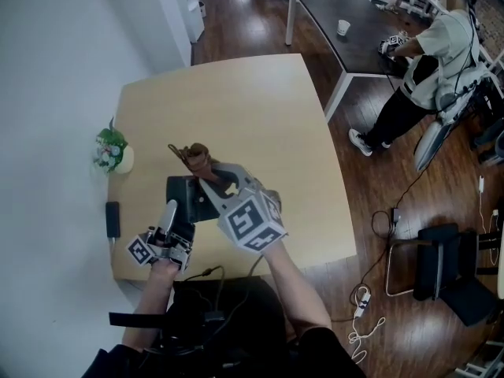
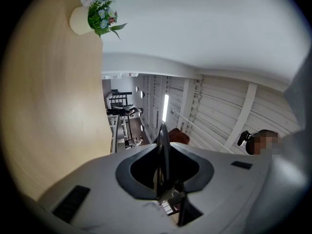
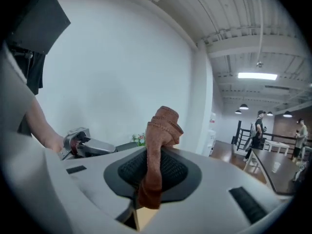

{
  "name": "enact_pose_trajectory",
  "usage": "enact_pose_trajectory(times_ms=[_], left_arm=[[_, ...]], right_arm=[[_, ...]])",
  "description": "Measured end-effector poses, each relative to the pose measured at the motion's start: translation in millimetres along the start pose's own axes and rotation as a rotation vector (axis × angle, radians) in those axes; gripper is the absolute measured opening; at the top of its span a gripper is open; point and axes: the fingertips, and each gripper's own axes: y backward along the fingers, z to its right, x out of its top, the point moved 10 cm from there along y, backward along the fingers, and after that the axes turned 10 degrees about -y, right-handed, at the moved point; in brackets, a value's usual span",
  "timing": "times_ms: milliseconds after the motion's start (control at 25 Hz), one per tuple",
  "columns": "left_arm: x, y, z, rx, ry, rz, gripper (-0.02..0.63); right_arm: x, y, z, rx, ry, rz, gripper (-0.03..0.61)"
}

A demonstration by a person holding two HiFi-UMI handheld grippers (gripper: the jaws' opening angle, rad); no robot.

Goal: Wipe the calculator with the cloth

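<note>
Head view, item one: flat dark rectangular calculator (image 1: 186, 197), face upward, apparently held clear of the pale wooden bench (image 1: 236, 101) near its front left corner. Left hand-held gripper (image 1: 170, 209): jaws closed on the calculator's near left edge. In the left gripper view the calculator showed only as a thin dark blade, edge-on, running straight out from between the jaws. Item two: reddish-brown fabric cloth (image 1: 196, 155), bunched and pinched between the closed jaws of the right hand-held gripper (image 1: 206, 168), with a tuft above the pads and a tail below them. Relation governing the coming wipe: the cloth stood just past the calculator's far edge and a little above it, and as far as could be judged it was apart from the face. From the right hand-held gripper the calculator lay down and back toward the person, so the cloth would need to be drawn down onto the face while the left served as holder. Long axis: not determinable, because the right hand-held gripper's grey body and marker cube covered the calculator's right portion. Keys and display: not legible. Also on the bench, well apart at left: small cream vase of flowers (image 1: 110, 156); narrow dark slab (image 1: 113, 219) at the edge, unidentified.
</note>
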Motion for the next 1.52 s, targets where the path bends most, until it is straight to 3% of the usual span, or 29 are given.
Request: enact_pose_trajectory(times_ms=[280, 520, 640, 720, 840, 920, 1120, 1240, 1280, 1360, 1520], left_arm=[[6.8, -0.7, -23.5, 0.070, 0.041, 0.052, 0.071], [9.4, 14.2, -51.8, 0.149, 0.081, 0.082, 0.071], [1.7, 21.6, -66.7, 0.152, 0.109, 0.023, 0.069], [-4.1, 30.2, -78.5, 0.157, 0.133, -0.056, 0.069], [-12.5, 41.7, -99.6, 0.165, 0.152, -0.224, 0.071], [-18.5, 47.2, -114.4, 0.173, 0.164, -0.326, 0.075], [-25.1, 51.6, -148.2, 0.212, 0.128, -0.509, 0.108], [-15.9, 49.8, -167.5, 0.224, 0.150, -0.509, 0.127], [-11.2, 47.0, -171.7, 0.226, 0.142, -0.491, 0.181], [-5.8, 38.4, -175.8, 0.231, 0.085, -0.465, 0.391], [-13.3, 29.7, -171.6, 0.225, -0.042, -0.479, 0.417]], right_arm=[[-37.1, -33.9, -64.8, 0.178, 0.130, -0.184, 0.064], [-91.2, -35.2, -107.3, 0.351, 0.058, -0.332, 0.064], [-117.4, -27.1, -104.9, 0.424, -0.059, -0.374, 0.065], [-125.9, -19.7, -78.1, 0.367, -0.189, -0.338, 0.064], [-140.5, -22.0, -16.5, 0.139, -0.294, -0.292, 0.066], [-166.9, -38.5, 13.5, 0.054, -0.358, -0.316, 0.064], [-245.5, -74.7, 8.1, 0.072, -0.522, -0.467, 0.065], [-263.0, -78.5, 2.2, 0.051, -0.618, -0.456, 0.066], [-266.3, -81.1, 0.3, 0.051, -0.631, -0.464, 0.066], [-273.1, -87.4, -5.9, 0.054, -0.643, -0.488, 0.067], [-282.1, -90.0, -13.1, 0.007, -0.720, -0.467, 0.065]])
